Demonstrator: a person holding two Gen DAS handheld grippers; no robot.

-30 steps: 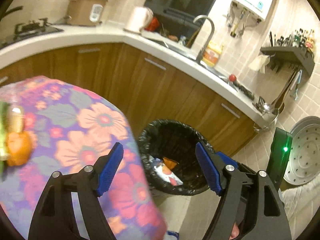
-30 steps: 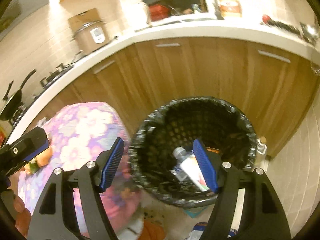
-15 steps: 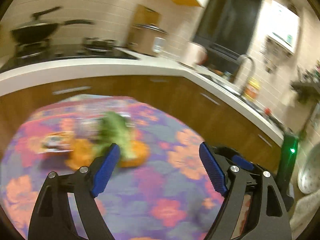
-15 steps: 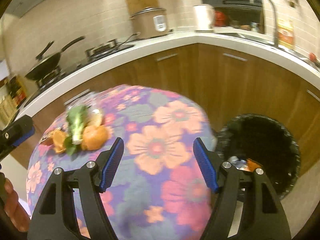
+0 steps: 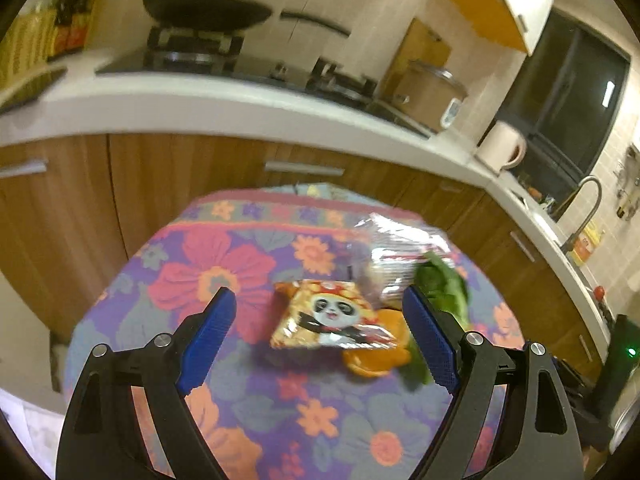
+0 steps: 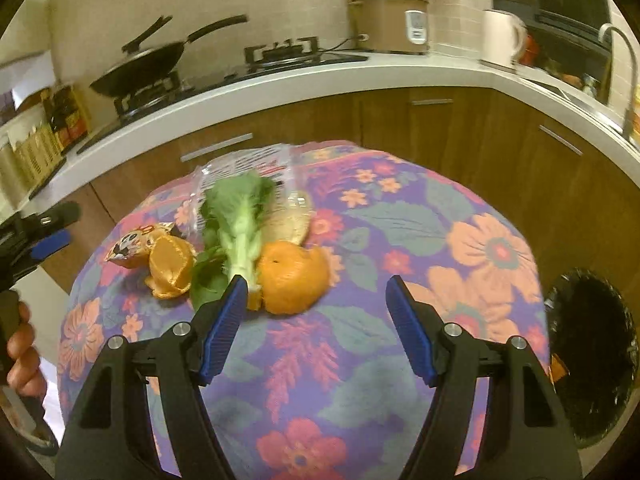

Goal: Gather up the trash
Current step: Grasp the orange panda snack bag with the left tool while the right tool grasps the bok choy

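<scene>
A small heap of trash lies on the round table with the flowered cloth (image 5: 224, 264). It holds a panda snack packet (image 5: 328, 318), orange peel (image 5: 378, 354), a green leafy stalk (image 5: 444, 288) and a clear plastic wrapper (image 5: 396, 248). My left gripper (image 5: 320, 340) is open and empty, with the panda packet between its fingers in view. My right gripper (image 6: 312, 320) is open and empty, just short of the orange peel (image 6: 292, 276) and the leafy stalk (image 6: 236, 228). The panda packet (image 6: 128, 246) and wrapper (image 6: 248, 168) also show there.
A black-lined trash bin (image 6: 592, 356) stands on the floor right of the table. A curved counter with wooden cabinets (image 6: 440, 120) runs behind, with a wok (image 6: 140, 68), rice cooker (image 6: 392, 20) and kettle (image 6: 500, 36). The left gripper (image 6: 36, 236) shows at the right view's left edge.
Both grippers have swung from over the trash bin back to the table. The left one now faces the panda packet, the right one the orange peel. Both stayed open.
</scene>
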